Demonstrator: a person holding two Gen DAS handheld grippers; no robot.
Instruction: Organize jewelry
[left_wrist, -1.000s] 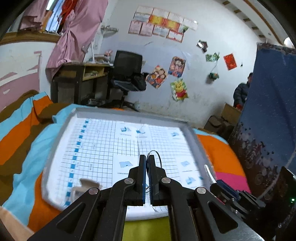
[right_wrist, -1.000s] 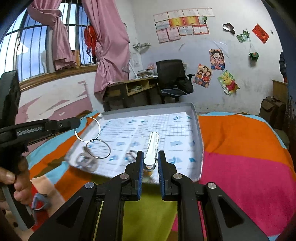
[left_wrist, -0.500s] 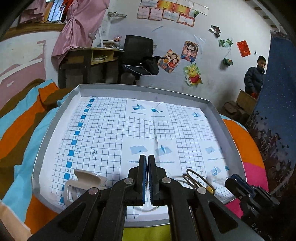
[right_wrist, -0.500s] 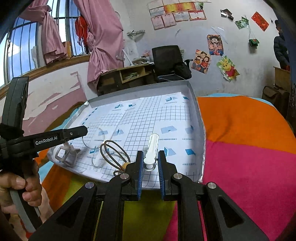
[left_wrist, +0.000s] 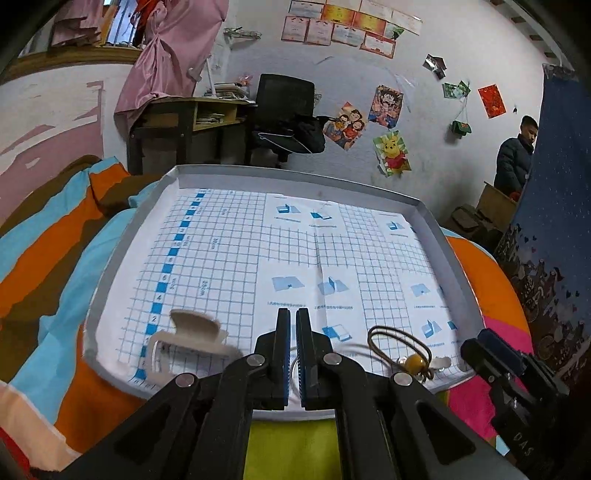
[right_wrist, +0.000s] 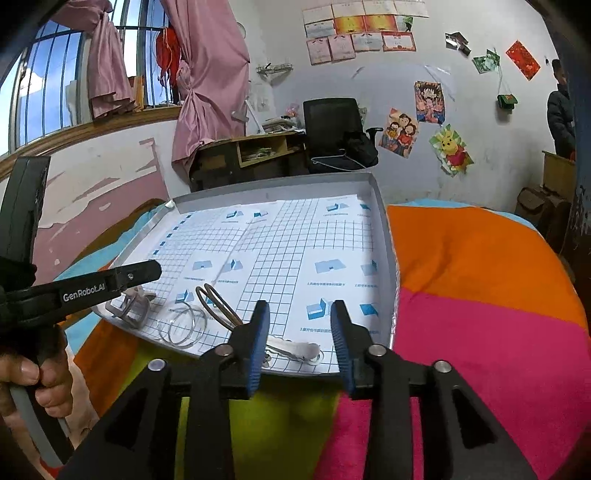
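Right gripper (right_wrist: 298, 341) low over the near edge of the tray (right_wrist: 382, 206), jaws parting, with a white hair clip (right_wrist: 295, 348) lying flat on the grid paper between them and no longer pinched. Left gripper (left_wrist: 291, 356) pressed together over the tray's near edge; a thin wire ring visible just behind the tips, but impossible to tell whether anything is actually gripped. Left hand (right_wrist: 33, 384) wrapped round that gripper's handle at the picture's left side.

On the tray's near strip, from left to right in the right wrist view: a pale claw clip (right_wrist: 129, 304), clear hoop rings (right_wrist: 183, 325), a brown elastic hair tie (right_wrist: 218, 306) with a small yellow bead, then the white hair clip. All grouped close together near the front rim, on a tray resting on a striped bedspread (right_wrist: 480, 277).

Judged progress: well along, with four pieces already laid in the tray and the last one just being let go. Still to do, apparently: pulling both grippers clear, and perhaps spacing the pieces more neatly.

Compared with a second ago: white clip then upright and clamped in the right gripper, now down on the paper; hoops then hanging in the air from the left gripper, now resting on the tray; hair tie newly in view.
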